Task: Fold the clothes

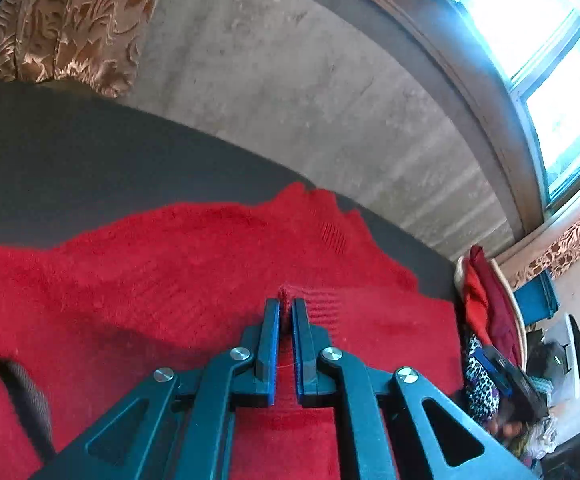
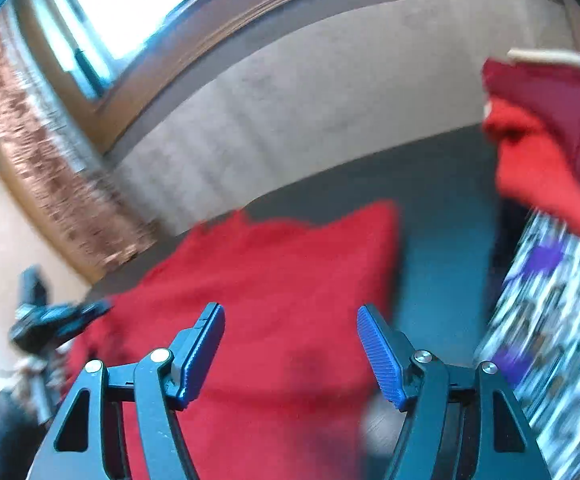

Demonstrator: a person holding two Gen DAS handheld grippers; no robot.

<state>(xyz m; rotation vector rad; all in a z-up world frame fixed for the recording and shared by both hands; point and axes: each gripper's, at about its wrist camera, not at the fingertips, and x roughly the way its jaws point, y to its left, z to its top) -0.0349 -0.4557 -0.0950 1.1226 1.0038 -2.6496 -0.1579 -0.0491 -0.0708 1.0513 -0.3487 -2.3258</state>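
Lying spread over the dark grey table [image 1: 70, 152] is a fuzzy red knit sweater [image 1: 162, 272], its ribbed edge bunched into a small peak where the left gripper [image 1: 286, 304] pinches it, blue ribbed pads [image 1: 272, 344] nearly together on the fabric; the right gripper [image 2: 290, 320] hangs over the same sweater with jaws spread wide, holding nothing, motion-blurred

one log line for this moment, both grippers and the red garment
left gripper: shut on red garment | right gripper: open, above garment, holding nothing | garment: spread on dark surface | fold: not yet done
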